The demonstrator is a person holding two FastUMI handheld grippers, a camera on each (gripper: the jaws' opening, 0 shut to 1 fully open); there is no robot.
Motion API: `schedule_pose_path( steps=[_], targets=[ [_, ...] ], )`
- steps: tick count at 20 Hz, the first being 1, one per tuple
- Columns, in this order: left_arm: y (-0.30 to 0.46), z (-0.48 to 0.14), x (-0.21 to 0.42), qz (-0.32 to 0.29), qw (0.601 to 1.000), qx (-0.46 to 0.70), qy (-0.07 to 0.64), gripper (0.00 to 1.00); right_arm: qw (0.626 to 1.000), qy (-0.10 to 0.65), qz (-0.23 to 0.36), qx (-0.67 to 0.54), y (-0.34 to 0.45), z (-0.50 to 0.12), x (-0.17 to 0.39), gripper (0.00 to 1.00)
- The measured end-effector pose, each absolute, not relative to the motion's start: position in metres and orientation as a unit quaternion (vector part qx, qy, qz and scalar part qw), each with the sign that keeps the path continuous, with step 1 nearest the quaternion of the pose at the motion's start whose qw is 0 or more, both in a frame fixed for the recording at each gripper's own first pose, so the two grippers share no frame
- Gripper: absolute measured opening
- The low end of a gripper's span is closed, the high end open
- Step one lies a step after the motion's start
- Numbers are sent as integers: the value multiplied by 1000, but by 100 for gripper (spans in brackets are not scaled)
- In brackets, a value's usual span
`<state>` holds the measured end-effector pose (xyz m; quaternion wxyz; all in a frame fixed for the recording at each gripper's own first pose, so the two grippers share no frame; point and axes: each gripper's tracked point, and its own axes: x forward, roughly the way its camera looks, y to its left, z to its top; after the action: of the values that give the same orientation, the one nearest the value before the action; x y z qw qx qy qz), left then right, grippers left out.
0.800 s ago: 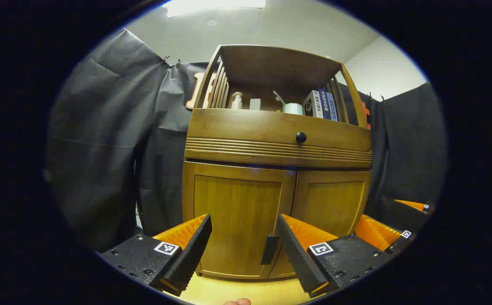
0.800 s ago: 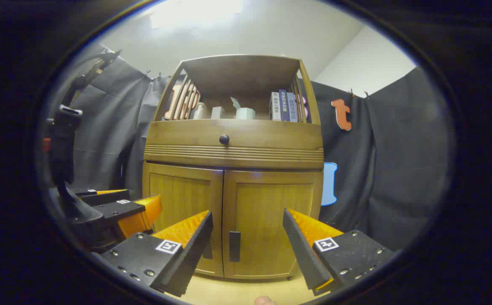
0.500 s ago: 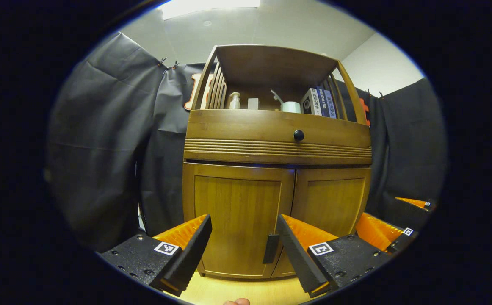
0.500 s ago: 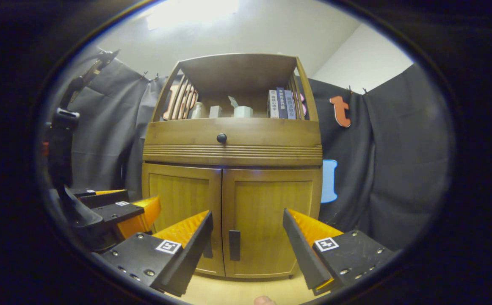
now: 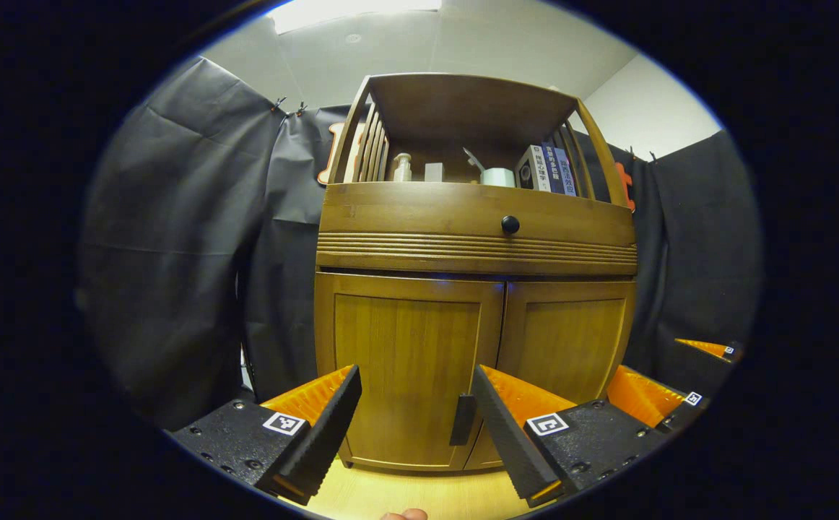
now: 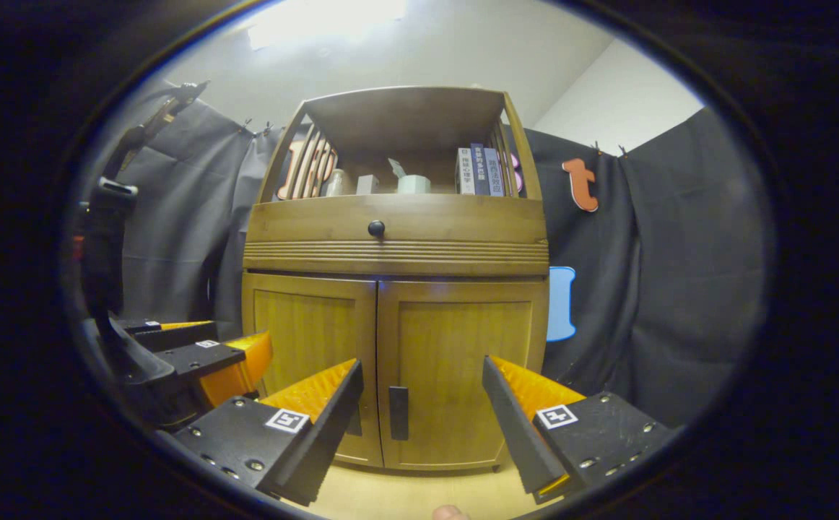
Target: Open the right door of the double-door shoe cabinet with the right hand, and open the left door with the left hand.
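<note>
Standing shut on the pale floor, the brown wooden double-door shoe cabinet (image 6: 396, 289) has grown slightly larger. Its right door's dark handle (image 6: 398, 412) sits between the wide-apart right gripper (image 6: 419, 419); the left gripper (image 5: 414, 422), equally spread, nears the left handle (image 5: 462, 419).

Smooth, lightly glossy wooden shoe cabinet (image 5: 474, 238), matt wrinkled cloth wall (image 5: 174, 238), pale wood floor (image 5: 398, 495).

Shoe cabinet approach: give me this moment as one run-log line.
left gripper: open, off left door | right gripper: open, facing right door handle | both doors shut
</note>
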<state>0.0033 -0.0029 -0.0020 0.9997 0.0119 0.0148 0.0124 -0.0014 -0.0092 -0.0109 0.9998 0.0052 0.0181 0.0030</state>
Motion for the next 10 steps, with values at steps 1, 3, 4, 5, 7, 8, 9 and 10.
schedule_pose_path(
  steps=[1,3,4,5,7,8,9,10],
  targets=[
    [-3,-1,4,13,1000,12,15,92,1000,21,4,6,-9,-14,-1,99],
    [-2,-1,4,16,1000,13,16,92,1000,26,4,6,-9,-20,1,96],
    [-1,-1,4,18,1000,12,16,95,999,32,6,4,-9,-26,4,98],
    [-1,-1,4,20,1000,12,17,95,999,40,7,3,-8,-33,9,99],
    [1,-1,4,26,999,12,20,95,998,59,9,3,-7,-49,22,98],
    [2,-2,5,31,999,13,21,92,998,69,11,3,-5,-59,30,98],
    [4,-1,5,36,999,14,21,92,997,80,13,0,-2,-71,39,98],
    [6,1,5,45,999,16,20,92,996,89,17,-4,1,-83,46,95]
  ],
)
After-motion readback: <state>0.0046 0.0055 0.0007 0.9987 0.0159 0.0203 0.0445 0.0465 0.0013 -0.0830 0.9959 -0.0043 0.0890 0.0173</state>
